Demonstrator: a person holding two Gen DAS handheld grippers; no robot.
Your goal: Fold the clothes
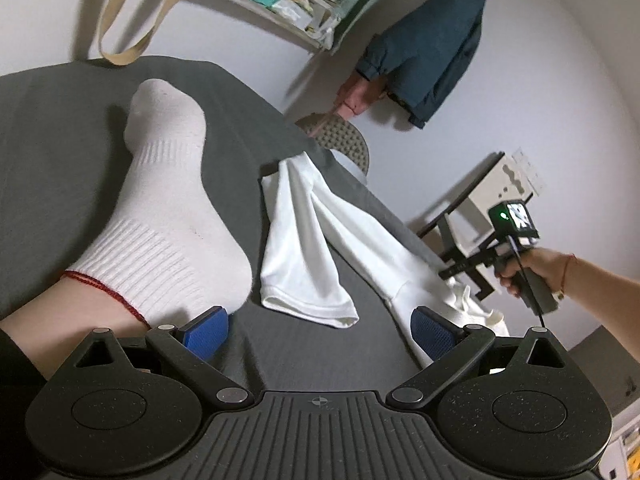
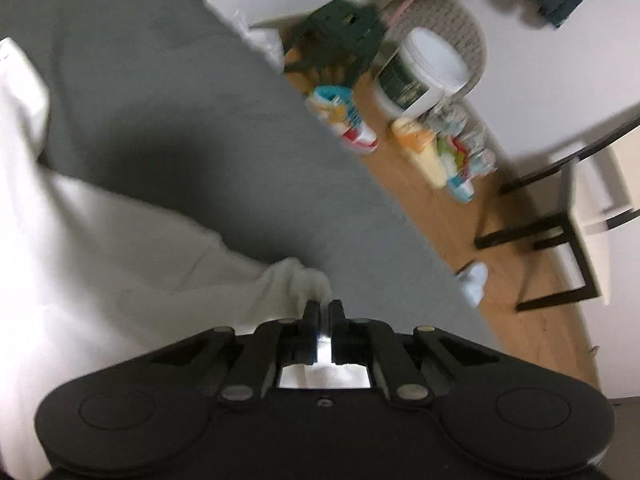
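Near the bed's (image 2: 200, 120) right edge, our right tongs (image 2: 324, 310) pinch the white garment (image 2: 100, 240); left tongs (image 1: 320, 332) gape wide, so we should keep the cloth taut.

Left gripper (image 1: 318, 330) jaws spread; right gripper (image 2: 324, 307) clamped.

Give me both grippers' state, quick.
Left gripper: open, holding nothing, above the grey sheet.
Right gripper: shut on the white garment.
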